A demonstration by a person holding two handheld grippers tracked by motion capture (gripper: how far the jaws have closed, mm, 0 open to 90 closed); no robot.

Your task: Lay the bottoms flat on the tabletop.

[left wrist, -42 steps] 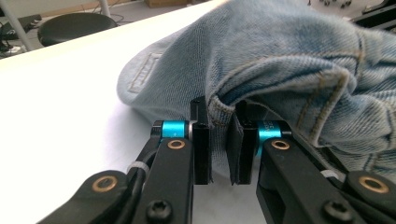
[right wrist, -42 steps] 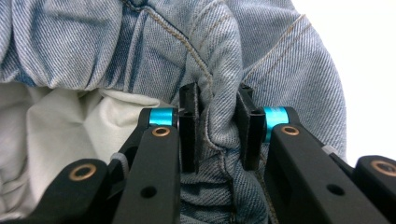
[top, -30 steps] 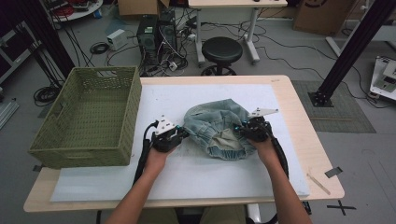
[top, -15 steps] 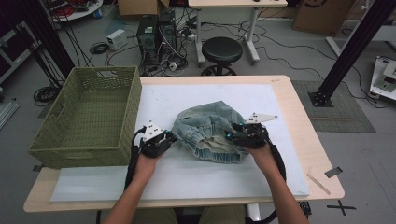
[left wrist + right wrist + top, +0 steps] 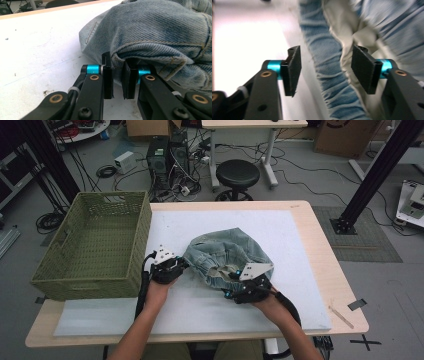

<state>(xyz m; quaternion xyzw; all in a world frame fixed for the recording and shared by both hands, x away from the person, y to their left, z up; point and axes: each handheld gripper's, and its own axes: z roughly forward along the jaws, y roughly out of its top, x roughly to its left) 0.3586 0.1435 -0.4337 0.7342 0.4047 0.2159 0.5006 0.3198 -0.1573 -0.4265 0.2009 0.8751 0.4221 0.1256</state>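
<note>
A bunched blue denim garment [image 5: 227, 252] with a gathered waistband lies in the middle of the white mat [image 5: 300, 290]. My left gripper [image 5: 180, 266] is at its left edge. In the left gripper view the jaws [image 5: 117, 63] are shut on a stitched denim hem [image 5: 155, 30]. My right gripper [image 5: 232, 281] is at the garment's near edge. Its jaws [image 5: 325, 62] have just been opening and stand open, with the blue waistband and pale lining [image 5: 324, 75] between the pads but untouched by them.
A green woven basket [image 5: 142, 235] stands empty on the table's left side, close to my left hand. The wooden table edge [image 5: 345, 290] runs along the right. A black stool [image 5: 237, 172] and cables are on the floor beyond the table.
The right gripper has let go of the denim, and moved left and toward the near edge. The garment has shifted slightly left. The left gripper has kept its grip and barely moved.
</note>
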